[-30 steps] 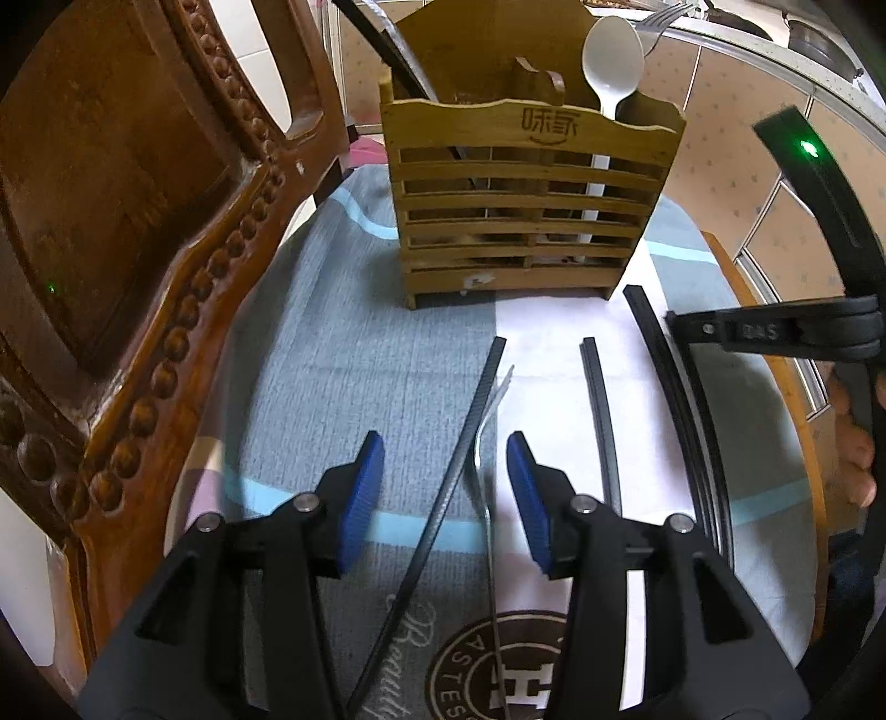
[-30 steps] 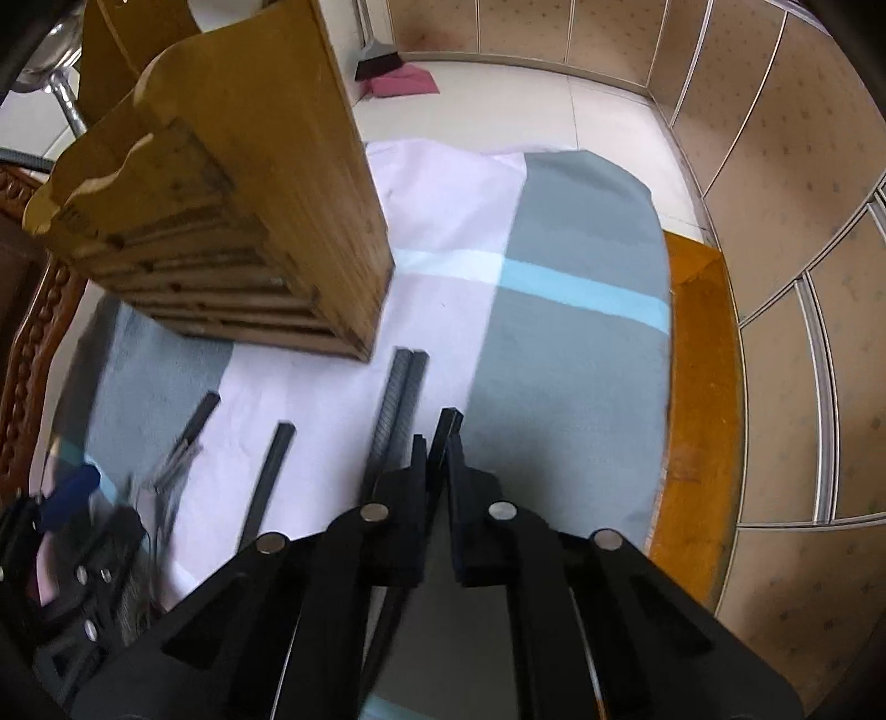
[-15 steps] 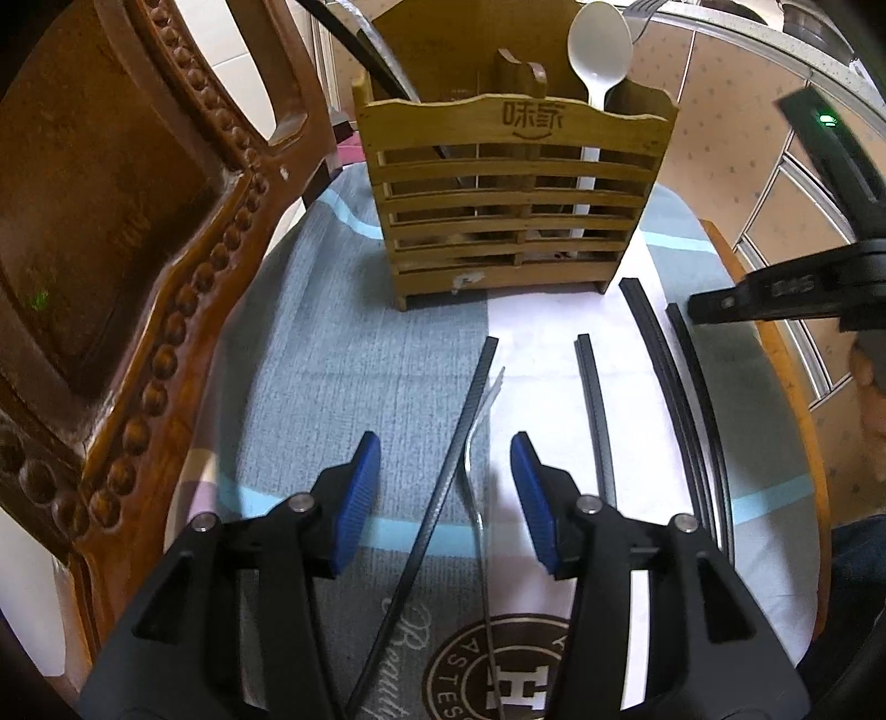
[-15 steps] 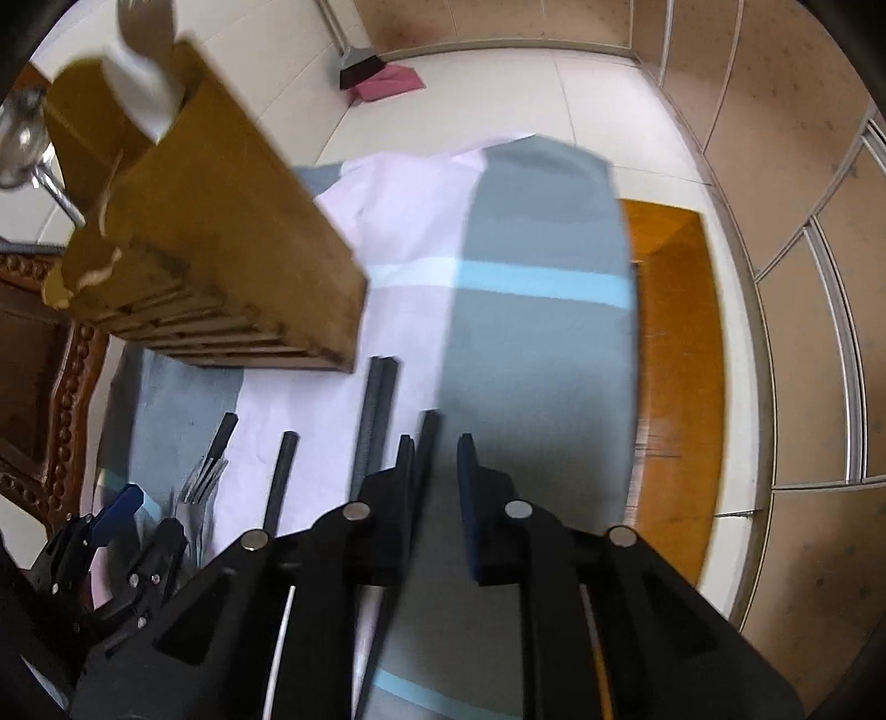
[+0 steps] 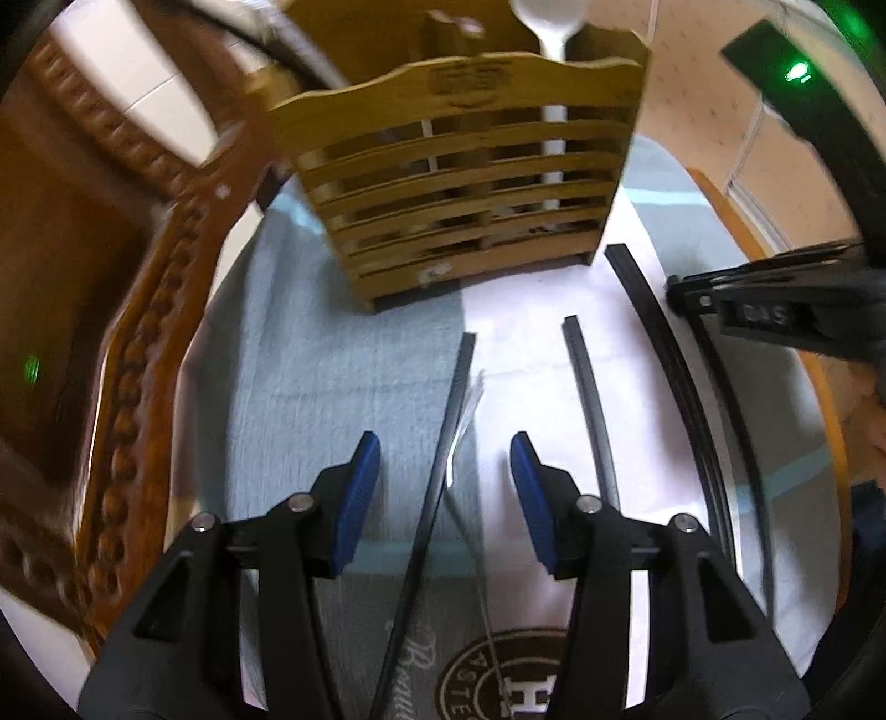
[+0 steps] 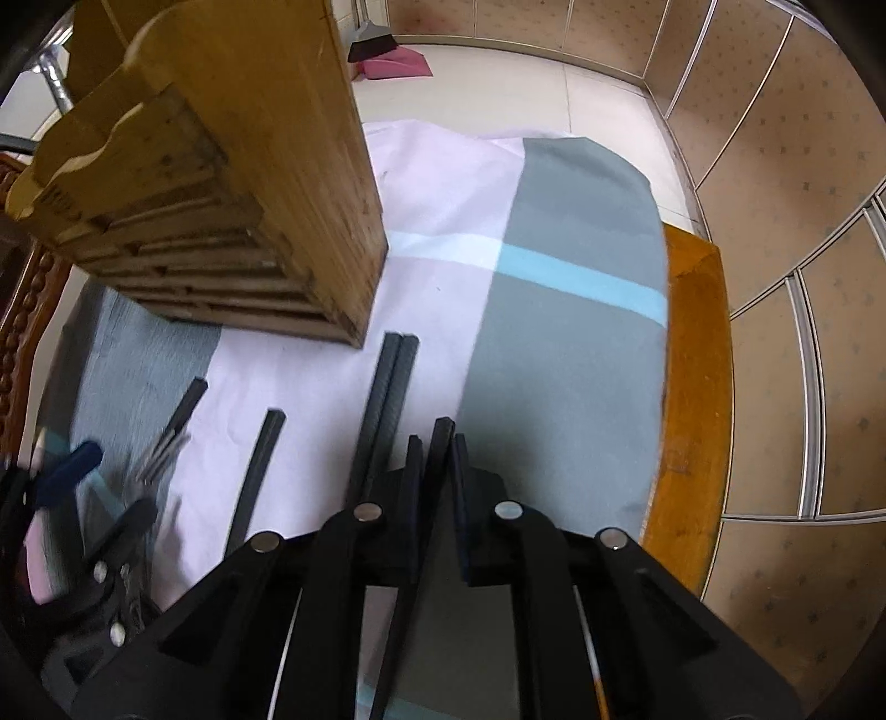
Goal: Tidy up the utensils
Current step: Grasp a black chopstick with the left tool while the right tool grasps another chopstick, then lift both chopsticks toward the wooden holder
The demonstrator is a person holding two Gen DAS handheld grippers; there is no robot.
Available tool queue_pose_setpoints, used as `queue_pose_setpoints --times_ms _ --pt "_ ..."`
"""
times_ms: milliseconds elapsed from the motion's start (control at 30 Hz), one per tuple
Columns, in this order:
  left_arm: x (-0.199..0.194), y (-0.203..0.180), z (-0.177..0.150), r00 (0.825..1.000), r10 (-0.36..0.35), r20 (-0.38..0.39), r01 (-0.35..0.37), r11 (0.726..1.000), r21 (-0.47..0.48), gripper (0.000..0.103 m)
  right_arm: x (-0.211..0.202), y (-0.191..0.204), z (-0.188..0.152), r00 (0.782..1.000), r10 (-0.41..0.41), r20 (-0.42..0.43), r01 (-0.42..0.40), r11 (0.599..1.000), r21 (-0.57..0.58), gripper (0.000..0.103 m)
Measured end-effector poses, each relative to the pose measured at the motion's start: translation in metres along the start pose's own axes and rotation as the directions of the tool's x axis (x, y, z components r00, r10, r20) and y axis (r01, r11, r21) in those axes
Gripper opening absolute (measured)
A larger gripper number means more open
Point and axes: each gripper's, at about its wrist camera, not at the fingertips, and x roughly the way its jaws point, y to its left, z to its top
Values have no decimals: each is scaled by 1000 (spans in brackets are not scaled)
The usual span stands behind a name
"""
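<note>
Utensil sort, early stage. Farthest out in front of the rack: left tool, released, pads wide apart and astride the leftmost chopstick and a fork, pressing on neither. Both lying flat on the cloth, touching or nearly so, tips aimed at the rack's front. Likewise out front but toward the rack's right side: right tool, clenched on the held chopstick, jaws only just closing with that black stick between them. Whether lifted off the cloth or not, cannot tell. Nearer the rack, ahead of its right half: lone chopstick, flat, untouched, well apart from the fork. Just off the rack's front right corner: paired chopsticks, side by side and touching, ends almost at the rack's base. The rack itself: slatted wood, upright on the cloth-covered counter. Inside its right compartment: white spoon, standing handle-down; other handles behind the rack's back wall too blurred to name. Left of the rack: carved chair. Judged done: the spoon stowed, perhaps little else. Judged left: five chopsticks and the fork, all outside the rack, one stick just gripped and the next pick lined up.
</note>
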Motion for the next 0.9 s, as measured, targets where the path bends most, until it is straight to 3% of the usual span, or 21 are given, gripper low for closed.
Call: queue_pose_setpoints --times_ms 100,233,300,433,500,700,900 --pt "13 -11 12 998 33 -55 -29 997 76 49 -4 -7 -3 1000 17 -9 -17 1000 6 10" --pt "30 -22 26 989 59 -134 -36 986 165 41 -3 -11 -5 999 36 -17 -35 999 10 10" --pt "32 -25 31 986 70 -153 -40 981 192 34 0 -13 -5 999 42 -19 -42 999 13 10" --pt "35 -28 40 978 86 -190 -39 971 237 10 5 -15 -2 998 53 -25 -52 998 19 11" --pt "35 -30 44 977 76 -198 -27 970 240 8 8 -20 0 998 57 -29 -57 998 22 11" --pt "22 -24 58 985 26 -171 7 981 193 4 12 -28 11 997 72 -35 -70 997 32 10" --pt "-11 -20 74 997 -8 -79 19 990 139 3 -12 -34 9 993 112 38 -114 992 62 9"
